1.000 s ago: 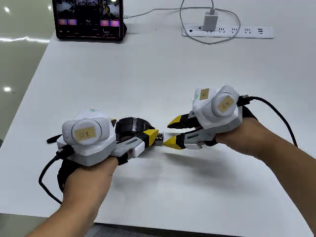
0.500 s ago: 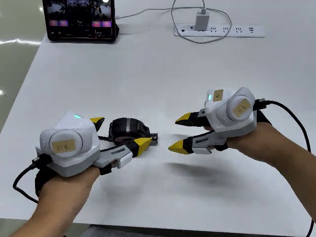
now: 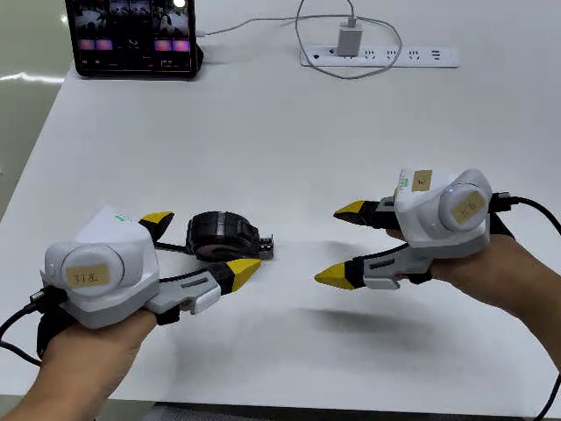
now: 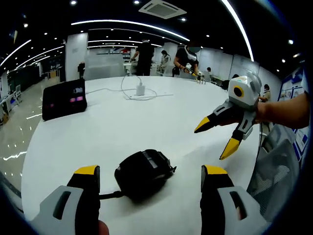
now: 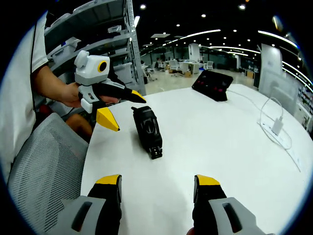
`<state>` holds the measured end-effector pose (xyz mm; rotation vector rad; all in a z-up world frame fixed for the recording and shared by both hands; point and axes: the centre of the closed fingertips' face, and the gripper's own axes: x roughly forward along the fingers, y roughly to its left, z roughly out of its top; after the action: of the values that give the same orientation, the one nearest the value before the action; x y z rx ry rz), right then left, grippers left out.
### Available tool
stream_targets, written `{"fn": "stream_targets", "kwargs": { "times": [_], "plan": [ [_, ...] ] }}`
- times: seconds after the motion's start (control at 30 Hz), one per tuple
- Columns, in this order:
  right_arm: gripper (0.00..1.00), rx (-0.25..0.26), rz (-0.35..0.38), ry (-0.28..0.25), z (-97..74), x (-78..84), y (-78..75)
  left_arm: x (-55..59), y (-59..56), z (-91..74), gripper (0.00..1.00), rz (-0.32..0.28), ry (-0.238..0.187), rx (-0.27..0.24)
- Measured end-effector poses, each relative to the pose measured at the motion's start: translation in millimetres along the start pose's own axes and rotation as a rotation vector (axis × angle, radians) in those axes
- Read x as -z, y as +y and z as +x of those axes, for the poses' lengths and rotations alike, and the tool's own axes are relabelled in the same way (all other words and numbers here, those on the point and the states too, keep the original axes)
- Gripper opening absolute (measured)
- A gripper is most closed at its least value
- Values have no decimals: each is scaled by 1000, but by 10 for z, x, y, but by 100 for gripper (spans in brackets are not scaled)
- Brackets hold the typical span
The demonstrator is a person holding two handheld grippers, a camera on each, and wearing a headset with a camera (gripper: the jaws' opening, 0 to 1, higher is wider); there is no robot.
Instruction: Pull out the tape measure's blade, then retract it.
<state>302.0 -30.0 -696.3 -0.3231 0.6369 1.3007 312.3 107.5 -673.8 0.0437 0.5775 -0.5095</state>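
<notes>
A black tape measure (image 3: 223,235) lies on the white table (image 3: 289,140), its blade wound in and the hook tab at its right end. My left gripper (image 3: 200,243) stands open, with the tape measure between its yellow fingertips (image 3: 243,267) and no contact that I can see. From the left gripper view the tape measure (image 4: 144,172) sits just ahead between the spread jaws of the left gripper (image 4: 150,171). My right gripper (image 3: 341,243) is open and holds nothing, a short way right of the tape measure. The right gripper (image 5: 158,181) faces the tape measure (image 5: 148,128), with the left gripper (image 5: 124,111) beyond it.
A tablet (image 3: 131,35) stands at the table's far left. A power strip (image 3: 381,57) with a charger and looped cable lies at the far edge. A mesh chair (image 5: 44,166) is by the near edge. People stand in the background (image 4: 144,54).
My left gripper has opened, let go of the tape measure and drawn back to the left. My right gripper has moved away to the right. The tape measure now rests on the table.
</notes>
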Motion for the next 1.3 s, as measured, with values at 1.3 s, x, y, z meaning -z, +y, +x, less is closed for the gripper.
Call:
{"fn": "stream_targets", "kwargs": {
  "times": [1.3],
  "plan": [
    [75, 152, 46, -37, -561, 120, 25, 229, -116, -243, 92, 211, 74, 116]
  ]
}}
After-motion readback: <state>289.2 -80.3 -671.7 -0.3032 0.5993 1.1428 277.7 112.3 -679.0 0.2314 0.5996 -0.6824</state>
